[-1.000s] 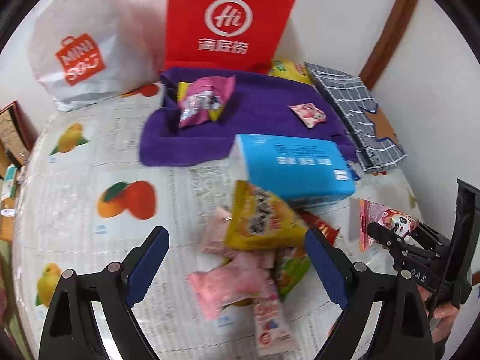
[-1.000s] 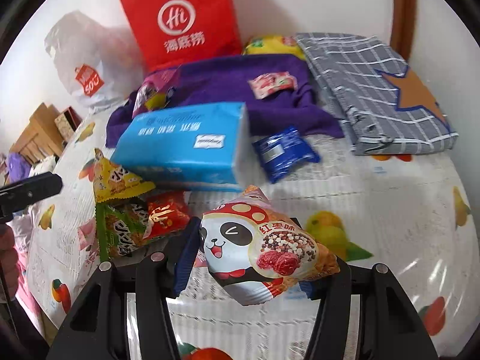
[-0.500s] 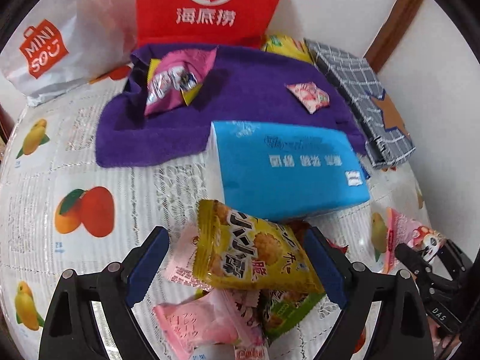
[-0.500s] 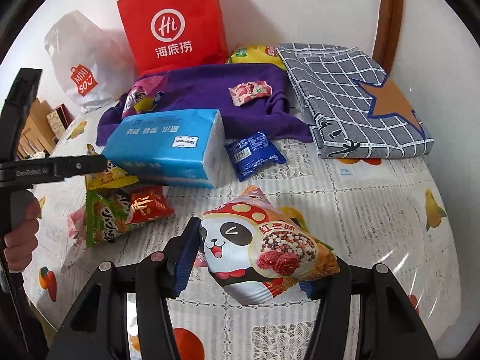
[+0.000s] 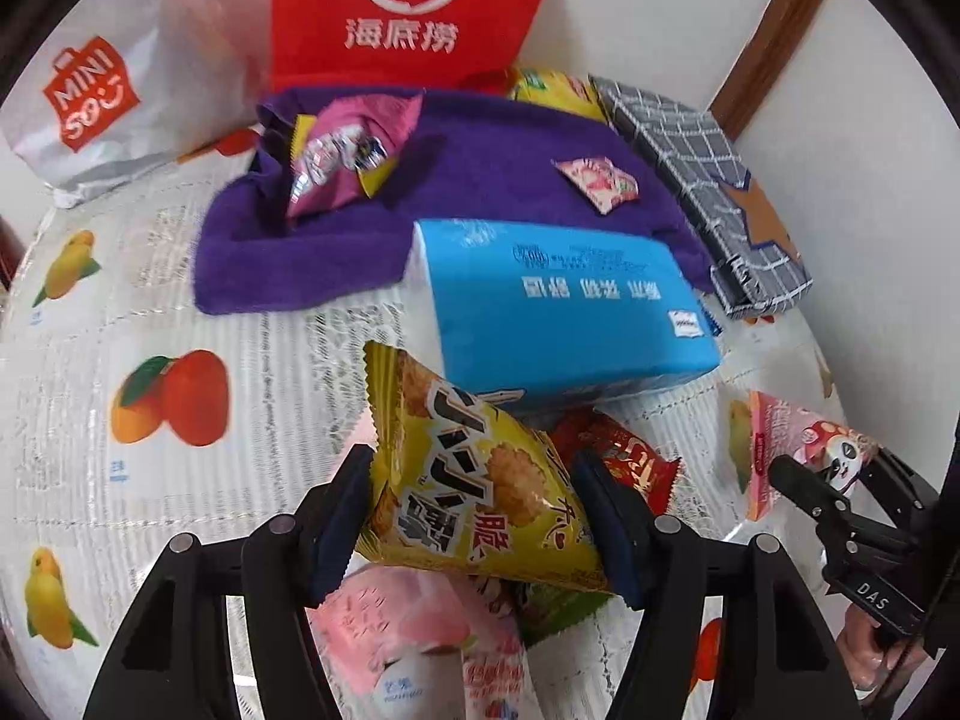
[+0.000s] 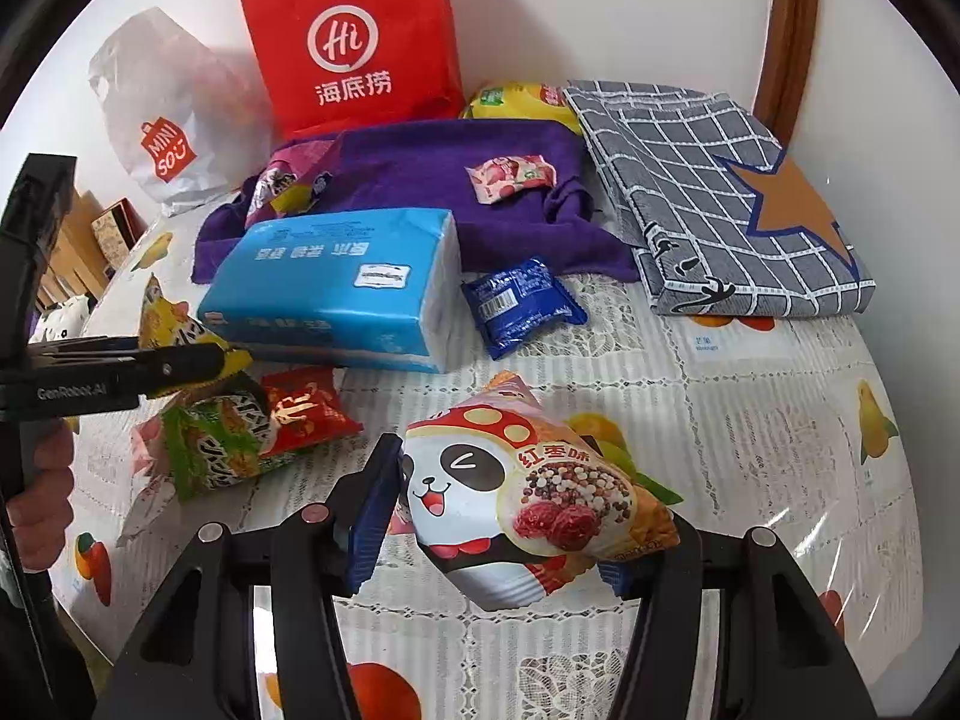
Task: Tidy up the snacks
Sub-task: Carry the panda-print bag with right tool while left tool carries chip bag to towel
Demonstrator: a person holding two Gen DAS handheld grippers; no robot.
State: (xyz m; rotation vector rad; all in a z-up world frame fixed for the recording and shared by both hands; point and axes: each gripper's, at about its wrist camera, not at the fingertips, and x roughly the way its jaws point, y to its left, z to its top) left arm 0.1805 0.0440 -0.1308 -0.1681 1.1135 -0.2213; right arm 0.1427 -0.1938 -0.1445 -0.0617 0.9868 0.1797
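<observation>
My left gripper [image 5: 474,516] is shut on a yellow snack bag [image 5: 480,480] above a pile of pink [image 5: 414,642], green and red [image 5: 624,462] snack packs. My right gripper [image 6: 510,522] is shut on a panda-print snack bag [image 6: 528,486] and holds it above the table. That panda bag also shows at the right of the left wrist view [image 5: 804,444]. The left gripper [image 6: 198,360] shows at the left of the right wrist view with the yellow bag [image 6: 168,318]. A purple towel [image 5: 480,180] at the back carries a pink-purple bag [image 5: 342,156] and a small strawberry pack [image 5: 597,183].
A blue tissue pack [image 5: 558,312] lies mid-table in front of the towel. A small blue pack [image 6: 522,306] lies to its right. A red paper bag [image 6: 354,36] and a white Miniso bag [image 6: 162,114] stand at the back wall. A folded grey checked cloth [image 6: 720,192] lies at the right.
My left gripper moved forward over the pile and closed on the yellow snack bag. My right gripper kept holding the panda bag and drew back a little.
</observation>
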